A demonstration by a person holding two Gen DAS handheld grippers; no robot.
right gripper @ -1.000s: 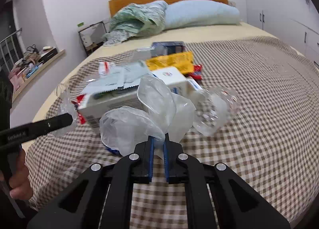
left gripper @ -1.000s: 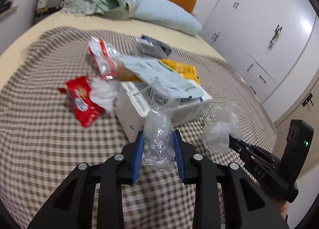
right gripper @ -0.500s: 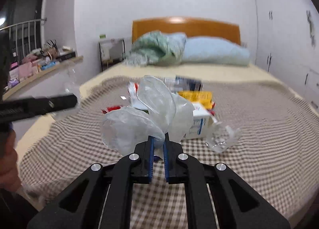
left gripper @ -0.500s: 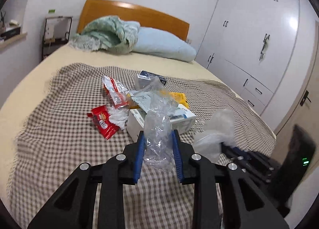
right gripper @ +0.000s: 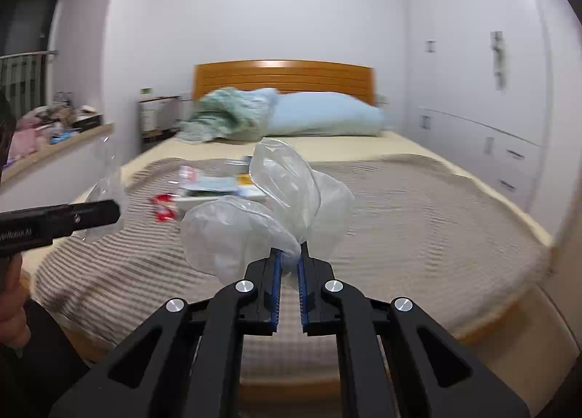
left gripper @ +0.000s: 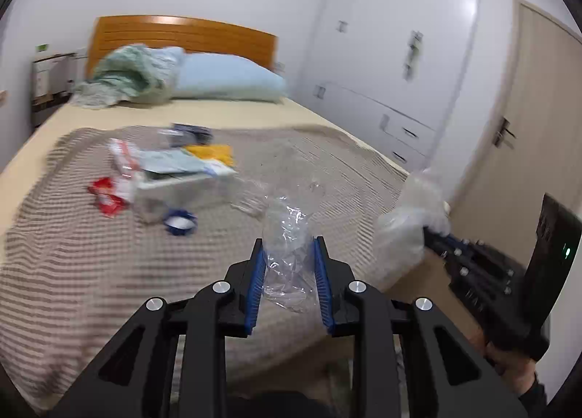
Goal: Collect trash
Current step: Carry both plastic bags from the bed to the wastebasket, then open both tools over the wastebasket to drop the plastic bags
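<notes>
My left gripper [left gripper: 288, 254] is shut on a crumpled clear plastic bottle [left gripper: 287, 236] and holds it in the air off the foot of the bed. My right gripper [right gripper: 288, 254] is shut on a bunched translucent plastic bag [right gripper: 269, 214], also lifted; that bag shows at the right of the left wrist view [left gripper: 411, 229]. Trash still lies on the checked blanket [left gripper: 91, 265]: a white box [left gripper: 178, 188], a red wrapper [left gripper: 105, 196], a yellow packet [left gripper: 214, 154], a blue ring lid [left gripper: 180, 223].
A blue pillow [left gripper: 229, 83] and a green bundle of cloth [left gripper: 127, 79] lie at the wooden headboard. White wardrobes [left gripper: 400, 54] and a door [left gripper: 527, 127] stand to the right. A cluttered window ledge [right gripper: 54, 127] runs along the left.
Both grippers have pulled back and up from the bed with their loads; the trash pile is now farther away. The views have swung toward the wardrobe and door.
</notes>
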